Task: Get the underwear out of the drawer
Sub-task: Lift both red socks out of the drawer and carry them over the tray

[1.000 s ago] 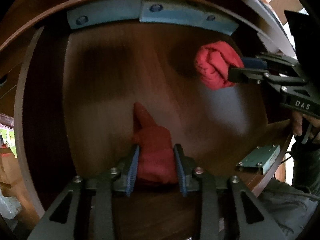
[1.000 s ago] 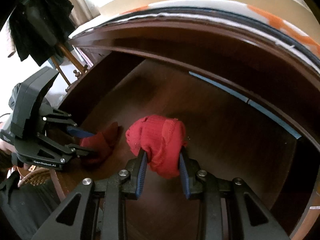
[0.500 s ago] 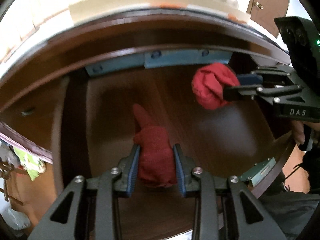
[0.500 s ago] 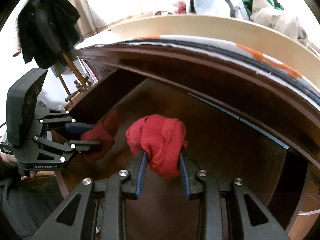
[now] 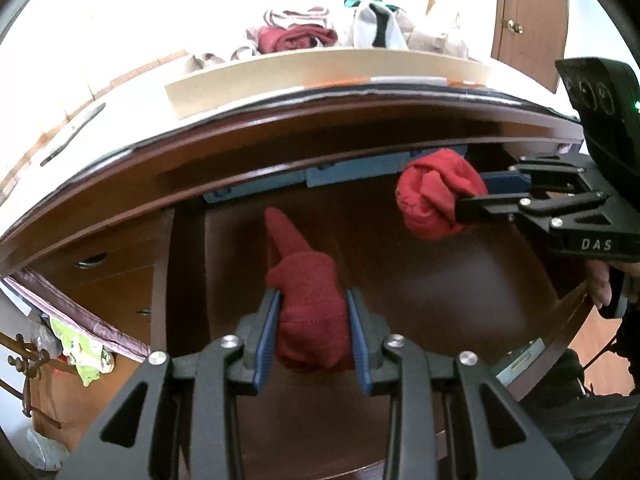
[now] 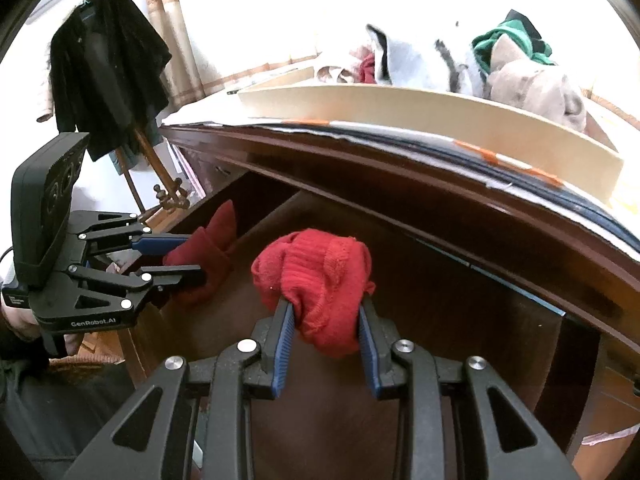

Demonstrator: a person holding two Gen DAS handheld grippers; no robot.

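A dark red bundle of underwear (image 5: pixel 310 308) sits clamped between the blue pads of my left gripper (image 5: pixel 312 328), held above the open brown drawer (image 5: pixel 420 288). My right gripper (image 6: pixel 325 328) is shut on a brighter red bundle of underwear (image 6: pixel 320 280), also lifted over the drawer floor (image 6: pixel 440 320). Each view shows the other tool: the right gripper (image 5: pixel 480 196) with its bright red bundle (image 5: pixel 434 196) at upper right, the left gripper (image 6: pixel 188 256) with its dark red bundle (image 6: pixel 204 260) at left.
The dresser top (image 5: pixel 280 120) carries a pale wooden tray (image 6: pixel 440 112) and a heap of clothes (image 6: pixel 500 68). A black coat (image 6: pixel 104 80) hangs on a stand at left. A hand (image 5: pixel 600 284) grips the right tool's handle. More drawers (image 5: pixel 112 280) lie at left.
Both grippers have risen out of the drawer with their red bundles and tilted upward, so the dresser top, tray and clothes pile have come into view.
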